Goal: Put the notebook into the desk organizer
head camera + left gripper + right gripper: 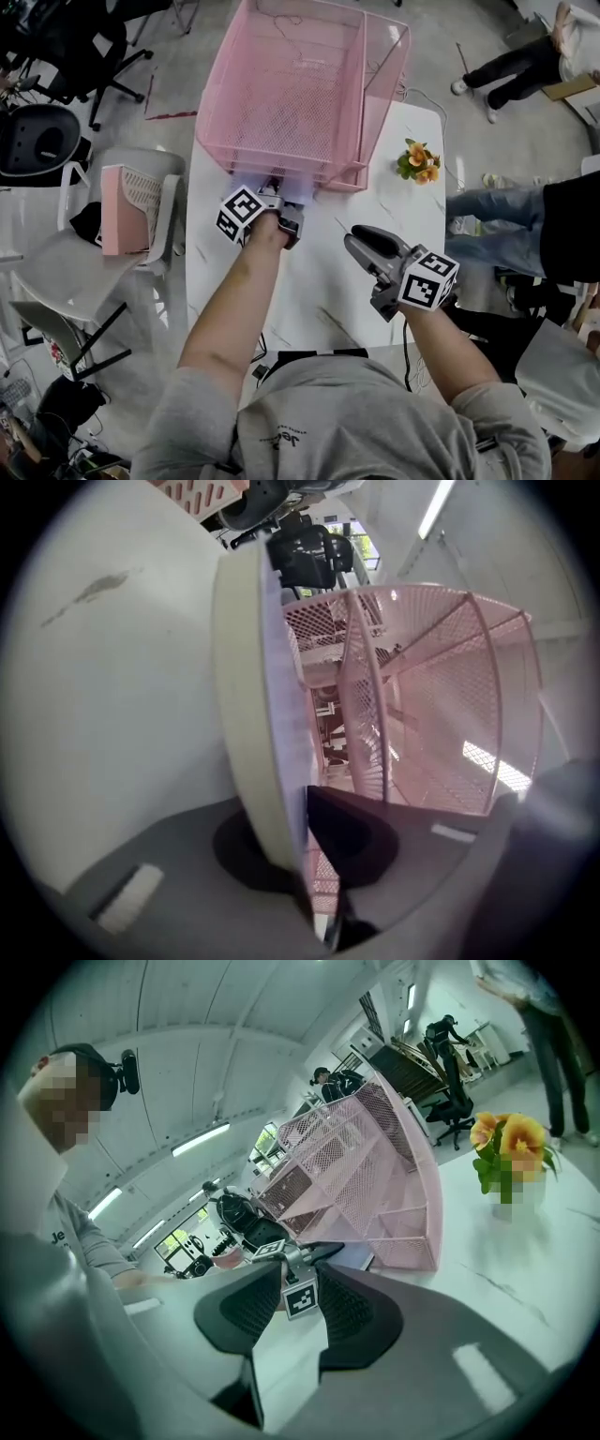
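The pink mesh desk organizer point(281, 164) stands at the far end of the white table point(319, 300). My left gripper point(286, 214) is shut on the notebook point(298, 190), a pale lavender book whose far part lies in the organizer's lowest slot. In the left gripper view the notebook point(246, 714) stands on edge, pinched in my left gripper point(305, 817), with the organizer's mesh point(422, 696) right behind it. My right gripper point(361, 242) hovers over the table to the right, open and empty. The right gripper view shows that gripper point(300, 1307), with the organizer point(366, 1176) beyond it.
A small pot of orange flowers point(418, 161) sits at the table's right side, next to the organizer. A white chair with a pink item point(131, 211) stands left of the table. People's legs point(511, 216) are close on the right.
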The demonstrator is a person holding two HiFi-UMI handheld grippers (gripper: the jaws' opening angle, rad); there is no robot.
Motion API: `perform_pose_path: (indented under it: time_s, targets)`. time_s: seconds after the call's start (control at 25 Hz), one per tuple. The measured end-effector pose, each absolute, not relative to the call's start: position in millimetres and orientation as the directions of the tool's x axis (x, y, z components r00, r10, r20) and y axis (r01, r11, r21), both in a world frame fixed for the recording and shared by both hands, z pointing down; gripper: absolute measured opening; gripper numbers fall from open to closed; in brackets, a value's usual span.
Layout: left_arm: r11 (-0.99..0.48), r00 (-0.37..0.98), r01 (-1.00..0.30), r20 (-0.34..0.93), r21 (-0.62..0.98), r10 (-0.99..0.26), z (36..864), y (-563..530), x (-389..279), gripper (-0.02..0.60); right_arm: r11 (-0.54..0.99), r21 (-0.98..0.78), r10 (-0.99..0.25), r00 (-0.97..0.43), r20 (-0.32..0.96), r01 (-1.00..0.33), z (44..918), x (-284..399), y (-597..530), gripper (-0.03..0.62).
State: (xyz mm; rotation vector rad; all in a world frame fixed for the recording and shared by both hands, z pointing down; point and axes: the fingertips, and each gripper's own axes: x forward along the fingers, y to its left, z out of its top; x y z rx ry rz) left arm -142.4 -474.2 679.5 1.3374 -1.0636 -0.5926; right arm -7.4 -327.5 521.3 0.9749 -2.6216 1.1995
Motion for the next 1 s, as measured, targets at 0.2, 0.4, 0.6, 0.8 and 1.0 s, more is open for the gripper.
perform_pose_path:
  time_s: [0.2,0.4,0.6,0.8,1.0]
  targets:
    - [0.208,0.440,-0.220,0.287,0.953,-0.851,679,-468,-144,0.082,0.491,-0.655,-0.507,-0.800,0.321,-0.575,519,-8,-326,0.121]
    - [0.249,0.411,-0.132,0.281,0.960,-0.867,680,-459,-152,0.158,0.496,-0.661,-0.502,-0.807,0.311,-0.563,512,-9,-325,0.121]
    - [0.220,0.409,-0.069,0.229,0.973,-0.883,674,-447,-155,0.209,0.505,-0.665,-0.496,-0.815,0.299,-0.551,508,-9,-322,0.121]
    - [0.177,0.414,-0.059,0.186,0.982,-0.891,670,-438,-155,0.244,0.513,-0.665,-0.494,-0.821,0.288,-0.542,504,-7,-321,0.121]
    - [0.138,0.421,-0.060,0.151,0.989,-0.895,664,-436,-155,0.252,0.513,-0.669,-0.498,-0.821,0.279,-0.538,500,-5,-320,0.120]
